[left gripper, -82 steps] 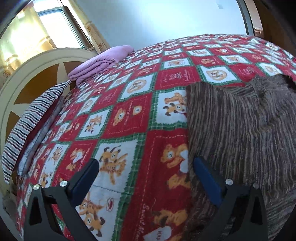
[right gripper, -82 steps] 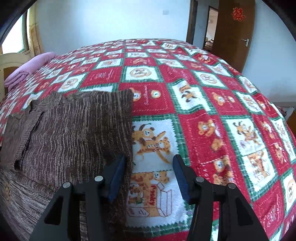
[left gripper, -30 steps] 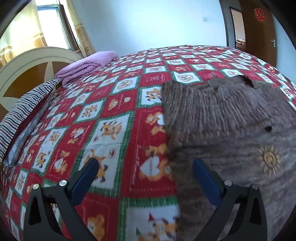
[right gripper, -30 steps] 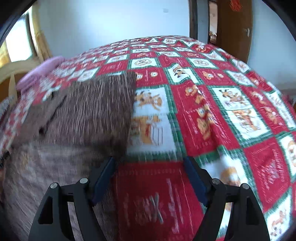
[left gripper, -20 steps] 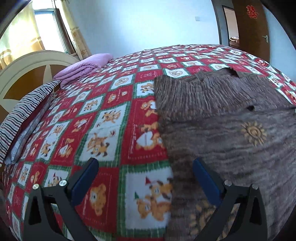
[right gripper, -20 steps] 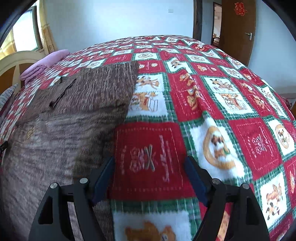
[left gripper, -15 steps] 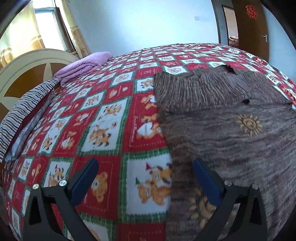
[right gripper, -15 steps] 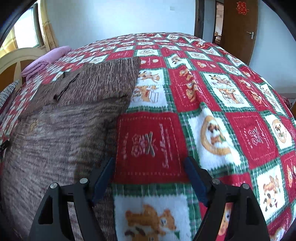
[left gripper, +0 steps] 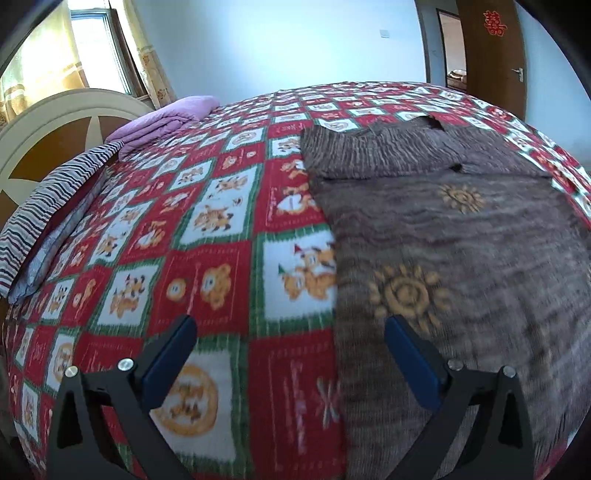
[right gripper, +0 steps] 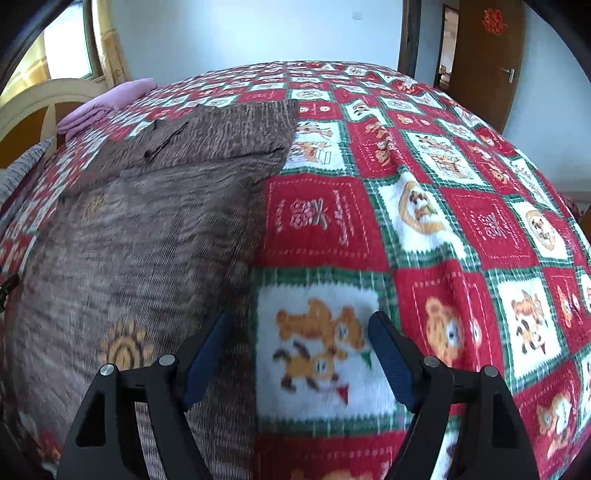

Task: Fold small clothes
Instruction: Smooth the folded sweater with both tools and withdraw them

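I see a red double-happiness sign (left gripper: 495, 23) on the brown door (left gripper: 493, 62). The quilt (right gripper: 461, 229) below the door carries stitched lettering too blurred to read.

patchwork blanket (left gripper: 207, 229), purple bedding (left gripper: 166, 118), door (right gripper: 484, 55)

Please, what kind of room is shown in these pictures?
Most likely a home bedroom: a bed under a red cartoon-print blanket, a curved headboard beside a curtained window, and a wooden door. A brown knit sweater lies on the blanket.
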{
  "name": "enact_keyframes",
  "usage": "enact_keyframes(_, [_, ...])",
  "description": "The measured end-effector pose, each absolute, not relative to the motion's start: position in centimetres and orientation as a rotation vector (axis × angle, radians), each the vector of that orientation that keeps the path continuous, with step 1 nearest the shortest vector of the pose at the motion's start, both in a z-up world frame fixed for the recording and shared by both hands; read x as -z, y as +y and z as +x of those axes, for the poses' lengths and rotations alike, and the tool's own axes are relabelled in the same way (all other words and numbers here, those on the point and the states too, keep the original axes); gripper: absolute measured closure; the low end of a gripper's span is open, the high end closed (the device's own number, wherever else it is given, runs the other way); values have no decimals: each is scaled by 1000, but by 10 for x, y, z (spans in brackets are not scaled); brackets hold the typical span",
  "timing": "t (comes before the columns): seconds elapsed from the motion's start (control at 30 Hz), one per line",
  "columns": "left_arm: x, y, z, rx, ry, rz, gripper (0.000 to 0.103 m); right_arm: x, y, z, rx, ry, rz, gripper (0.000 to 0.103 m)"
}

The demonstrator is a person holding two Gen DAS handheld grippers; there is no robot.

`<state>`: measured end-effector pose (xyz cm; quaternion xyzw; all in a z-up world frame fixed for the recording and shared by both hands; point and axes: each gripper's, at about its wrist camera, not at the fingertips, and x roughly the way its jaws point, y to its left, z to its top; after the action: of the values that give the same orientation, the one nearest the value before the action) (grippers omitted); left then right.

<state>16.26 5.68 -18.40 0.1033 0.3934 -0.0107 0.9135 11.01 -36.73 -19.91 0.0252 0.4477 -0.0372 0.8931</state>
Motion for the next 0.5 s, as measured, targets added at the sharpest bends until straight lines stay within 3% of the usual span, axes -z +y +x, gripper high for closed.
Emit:
enact_keyframes(0.3, [182, 65, 121, 53, 830, 223, 0, 200, -369, 87, 62, 920, 104, 25])
enact_keyframes(0.37, [181, 67, 111, 74, 842, 212, 0, 201, -366, 81, 43, 937, 101, 20])
enact_keyframes(0.5, [184, 67, 91, 128, 882, 180, 8, 205, -349, 64, 31, 948, 1, 19])
